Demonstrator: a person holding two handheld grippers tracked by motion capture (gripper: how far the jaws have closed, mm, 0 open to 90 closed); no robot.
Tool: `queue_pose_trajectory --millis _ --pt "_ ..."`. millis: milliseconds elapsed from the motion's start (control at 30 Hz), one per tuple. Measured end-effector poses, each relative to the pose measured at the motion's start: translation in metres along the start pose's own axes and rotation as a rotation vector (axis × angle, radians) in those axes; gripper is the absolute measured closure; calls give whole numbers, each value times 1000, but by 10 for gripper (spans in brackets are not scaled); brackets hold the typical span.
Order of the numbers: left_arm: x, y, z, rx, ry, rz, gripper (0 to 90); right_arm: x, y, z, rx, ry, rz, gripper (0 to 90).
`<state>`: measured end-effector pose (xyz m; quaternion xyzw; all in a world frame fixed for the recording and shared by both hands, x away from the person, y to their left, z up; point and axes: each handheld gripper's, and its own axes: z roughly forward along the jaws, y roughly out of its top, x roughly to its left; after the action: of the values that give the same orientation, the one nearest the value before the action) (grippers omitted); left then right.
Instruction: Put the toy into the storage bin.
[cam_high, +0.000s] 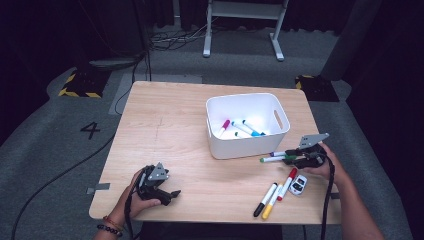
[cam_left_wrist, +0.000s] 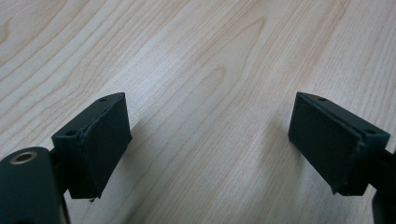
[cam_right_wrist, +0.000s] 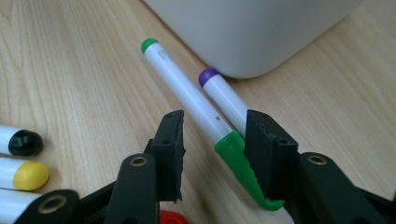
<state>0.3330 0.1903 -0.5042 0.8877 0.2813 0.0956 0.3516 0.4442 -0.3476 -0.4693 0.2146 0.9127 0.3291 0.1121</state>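
A: Where does the right tool (cam_right_wrist: 214, 140) stand?

B: Its jaws are spread around the green-capped marker (cam_right_wrist: 196, 105), with the green cap between the pads but not yet pinched; there is a gap on the left side. The marker lies flat on the worktop (cam_high: 170, 125), its far end pointing toward 11 o'clock in the right gripper view.

A: And what is just beyond it?

B: A purple-capped marker (cam_right_wrist: 224, 95) lies just beside it at 1 o'clock, its far end nearly touching the rounded corner of the white bin (cam_right_wrist: 252, 32).

A: So how much of the sorting is done?

B: In the high view the white bin (cam_high: 247, 100) already holds several markers: a magenta-capped one (cam_high: 223, 126), a couple of blue ones (cam_high: 248, 128), perhaps one more that I cannot make out. I judge it roughly half done.

A: What is left?

B: The green and purple pair at the right tool (cam_high: 294, 156), plus three at 6 o'clock from it: a black marker (cam_high: 265, 199), a yellow marker (cam_high: 271, 202) and a red marker (cam_high: 287, 184). A small white toy car (cam_high: 298, 185) sits just beside the red one.

A: The left tool?

B: The left tool (cam_left_wrist: 210, 140) has its jaws wide apart, gripping nothing, over bare wood. In the high view it (cam_high: 172, 194) rests at the near left, well apart from everything.
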Motion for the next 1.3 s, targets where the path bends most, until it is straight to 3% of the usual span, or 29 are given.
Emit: queue_pose_trajectory --millis 67,167,333,400,500,667,767,900,1033,1100,1300 --pt "0 0 0 0 0 0 131 0 1 -2 -16 -17 -7 568" --pt "0 0 0 0 0 0 131 -3 0 2 16 -6 9 573" --pt "0 0 0 0 0 0 131 -3 -2 6 45 35 -16 608" --pt "0 0 0 0 0 0 131 0 -3 9 69 59 -4 648" --pt "0 0 0 0 0 0 131 1 -3 12 79 73 -27 717" --pt "0 0 0 0 0 0 132 5 1 16 81 85 -48 732" --pt "0 0 0 0 1 2 131 6 6 19 85 97 -103 739" --pt "0 0 0 0 0 0 131 8 12 23 99 114 -135 741" --pt "0 0 0 0 0 0 131 11 19 22 77 134 -158 743" --pt "0 0 0 0 0 0 131 15 22 19 35 146 -156 743" --pt "0 0 0 0 0 0 131 33 35 9 -26 142 -187 743"
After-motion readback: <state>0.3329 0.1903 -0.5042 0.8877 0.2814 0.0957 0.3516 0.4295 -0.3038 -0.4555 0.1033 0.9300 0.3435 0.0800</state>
